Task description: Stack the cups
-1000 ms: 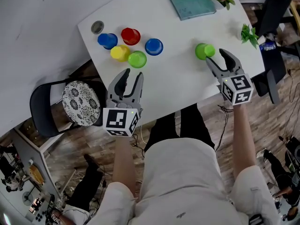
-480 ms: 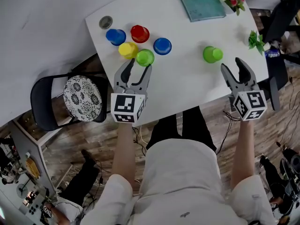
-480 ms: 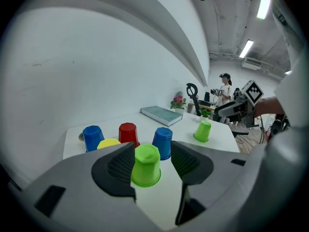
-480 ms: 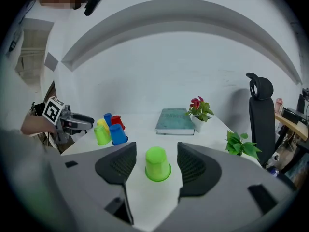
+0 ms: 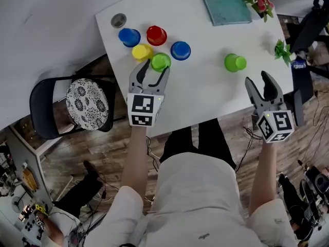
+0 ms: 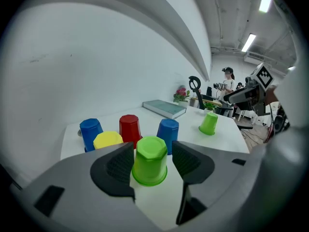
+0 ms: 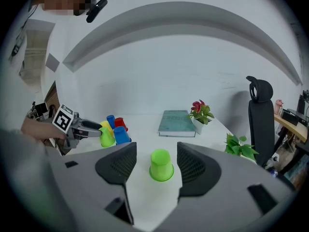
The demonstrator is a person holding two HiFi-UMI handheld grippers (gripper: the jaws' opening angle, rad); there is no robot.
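Right side: the right gripper [image 5: 257, 77] is held at the near edge of the counter [image 5: 205, 94]. Its fingers [image 7: 118, 166] are spread wide and nothing is gripped.

Left side: the left gripper [image 5: 152, 68] is pushed further in over the counter. Its fingers have just been opening and stand wide on either side of a cup; no squeeze on it is seen.

Cup between left fingers: the near green cup [image 6: 149, 159] is stood mouth-down on the counter, at 12 o'clock from the left gripper.

Cup on the right: the lone green cup [image 5: 235, 62] is stood mouth-down at 11 o'clock from the right gripper. It is well apart from those fingers and from the group.

Group behind: the yellow cup [image 5: 142, 51] is found just beside the near green cup at its 10 o'clock, and the blue cup [image 5: 180, 50] at its 2 o'clock. The red cup [image 5: 156, 35] is at 12 o'clock, and the second blue cup [image 5: 129, 36] is farthest at 10 o'clock. All are mouth-down.

Done: nothing, by judgement; no cup is seen set on another.

Left: all the stacking is judged outstanding, with six cups to be gathered and no first lift made.
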